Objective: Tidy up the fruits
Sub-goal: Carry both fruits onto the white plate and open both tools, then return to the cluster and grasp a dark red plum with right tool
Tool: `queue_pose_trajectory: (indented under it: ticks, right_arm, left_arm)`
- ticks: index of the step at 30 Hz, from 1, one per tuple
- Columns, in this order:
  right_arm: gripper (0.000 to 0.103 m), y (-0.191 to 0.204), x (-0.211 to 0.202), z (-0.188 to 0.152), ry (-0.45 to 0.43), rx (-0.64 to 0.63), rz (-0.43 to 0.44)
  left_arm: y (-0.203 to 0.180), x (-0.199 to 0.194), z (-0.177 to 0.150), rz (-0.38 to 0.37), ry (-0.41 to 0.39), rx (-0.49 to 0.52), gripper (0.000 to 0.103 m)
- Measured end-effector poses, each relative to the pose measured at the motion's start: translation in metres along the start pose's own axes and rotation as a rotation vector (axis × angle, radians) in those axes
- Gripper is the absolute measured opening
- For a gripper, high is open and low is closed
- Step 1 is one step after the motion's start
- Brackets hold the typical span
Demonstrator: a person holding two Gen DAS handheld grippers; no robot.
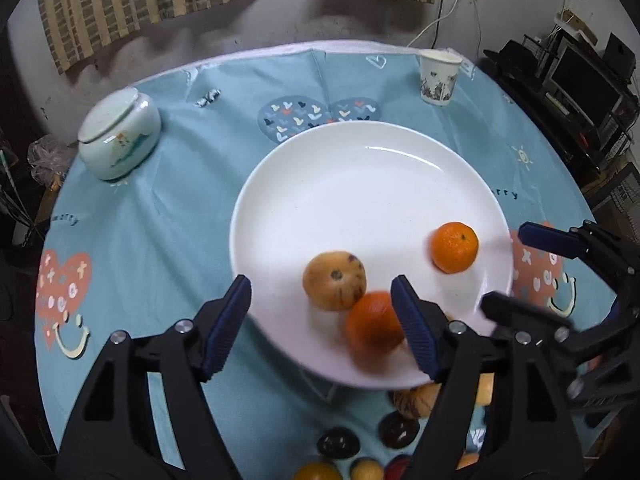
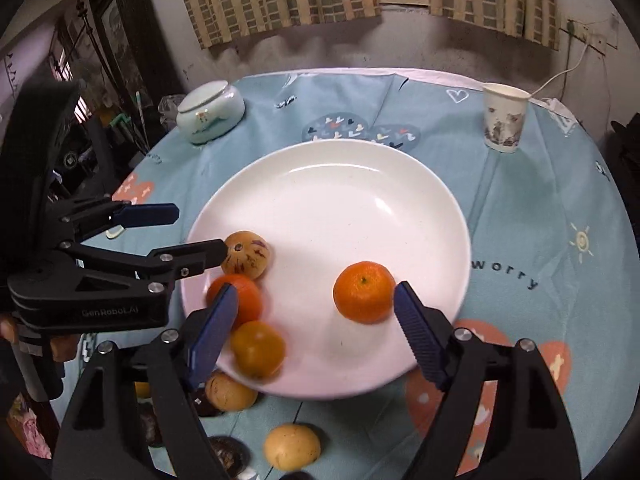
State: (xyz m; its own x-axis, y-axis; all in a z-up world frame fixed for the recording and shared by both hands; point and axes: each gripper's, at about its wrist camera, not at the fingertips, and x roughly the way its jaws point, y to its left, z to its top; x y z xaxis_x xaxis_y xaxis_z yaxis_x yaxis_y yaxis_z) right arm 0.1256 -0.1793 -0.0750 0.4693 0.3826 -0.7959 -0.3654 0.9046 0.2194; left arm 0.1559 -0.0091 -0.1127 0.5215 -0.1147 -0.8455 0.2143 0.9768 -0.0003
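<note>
- On the round table with the light blue cloth [image 1: 168, 216] sits a big white round plate [image 1: 360, 184], with fruit on the side nearest the cameras.
- A bright orange mandarin [image 1: 455, 246] lies alone on the plate's right part. In the right wrist view it is just beside the right gripper's [image 2: 314, 322] right finger.
- A tan spotted round fruit [image 1: 334, 280] lies on the plate's near left part, touching a blurry orange mandarin [image 1: 372, 326].
- In the right wrist view a blurry yellow-orange round fruit [image 2: 258, 349] lies at the plate's near edge, just below that blurry mandarin.
- The left gripper [image 1: 320, 312] has its fingers spread wide and holds nothing. Its right finger is in front of the blurry mandarin.
- The right gripper is wide open too, with nothing between its fingers.
- More fruit waits on the cloth in front of the plate: a tan round fruit [image 2: 292, 446], another tan fruit [image 2: 230, 392] and some dark fruits [image 1: 338, 442].
- Far back stand a pale green pot with a lid [image 1: 118, 136] on the left and a white paper cup [image 1: 438, 76] on the right.
</note>
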Motion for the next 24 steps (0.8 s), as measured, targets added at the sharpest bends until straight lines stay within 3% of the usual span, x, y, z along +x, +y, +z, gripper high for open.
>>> queue_pose_trajectory:
  ticks: [4, 6, 11, 14, 17, 23, 24]
  right_arm:
    - [0.085, 0.000, -0.039, -0.040, -0.007, 0.028, 0.024]
    - [0.086, 0.000, -0.057, -0.077, 0.011, 0.061, 0.031]
    - [0.086, 0.010, -0.076, -0.170, 0.118, 0.133, 0.022]
    - [0.086, 0.023, -0.079, -0.201, 0.154, 0.132, 0.013]
    - [0.086, 0.034, -0.085, -0.212, 0.142, 0.120, 0.016]
    - [0.086, 0.032, -0.096, -0.208, 0.095, 0.117, -0.019]
    - [0.086, 0.032, -0.095, -0.206, 0.091, 0.113, -0.030]
  left_arm:
    - [0.001, -0.040, -0.046, -0.022, -0.050, 0.026, 0.075]
    - [0.000, -0.055, -0.078, -0.049, -0.043, 0.026, 0.075]
    - [-0.009, -0.065, -0.160, -0.109, 0.098, -0.003, 0.075]
    - [-0.020, -0.066, -0.193, -0.126, 0.161, 0.012, 0.075]
    - [-0.026, -0.066, -0.205, -0.101, 0.184, 0.037, 0.075]
    - [-0.020, -0.080, -0.213, -0.091, 0.183, -0.018, 0.075]
    - [-0.019, -0.083, -0.215, -0.089, 0.181, -0.019, 0.080]
